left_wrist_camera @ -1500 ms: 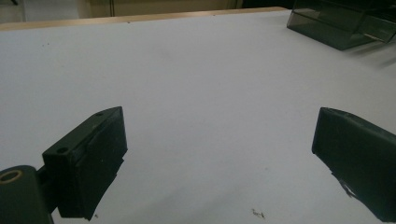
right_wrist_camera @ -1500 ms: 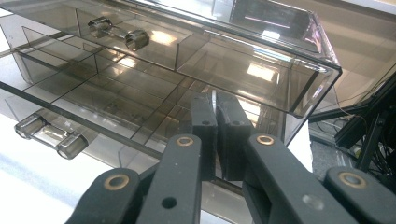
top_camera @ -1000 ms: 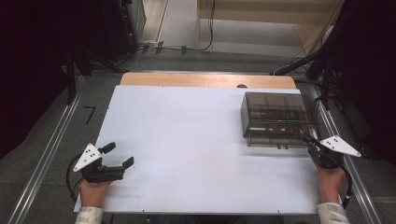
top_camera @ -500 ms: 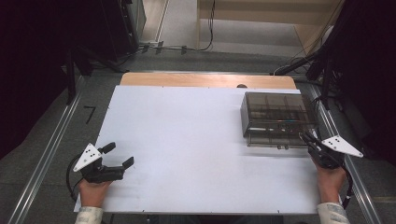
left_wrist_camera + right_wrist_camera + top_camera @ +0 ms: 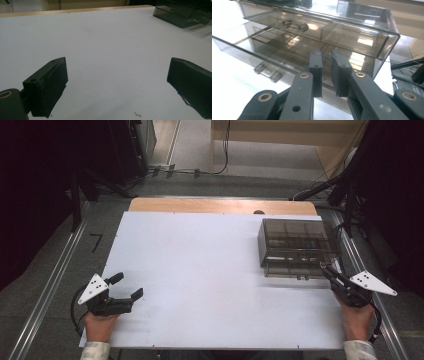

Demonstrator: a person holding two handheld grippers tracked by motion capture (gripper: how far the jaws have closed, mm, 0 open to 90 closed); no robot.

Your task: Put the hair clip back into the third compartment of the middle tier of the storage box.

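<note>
Box: smoked clear drawer box (image 5: pixel 295 247) at the table's right edge, toward the far right corner; two drawers, each with a small handle on the near face.
Lower handle: low on the near face (image 5: pixel 267 72), to the left of the right claw's tips in the right gripper view.
Right claw: (image 5: pixel 331 272) jaws nearly closed, a thin gap between them, holding nothing; tips right at the box's near face, whether touching I cannot tell.
Change: over the last second the right claw has crept slightly toward the box; the box has not moved and both drawers look shut.
Meaning: likely the approach to a drawer pull; no handle is gripped yet.
Left claw: (image 5: pixel 122 287) wide open, empty, unmoved near the table's (image 5: pixel 200 270) near left corner, well apart from the box.
</note>
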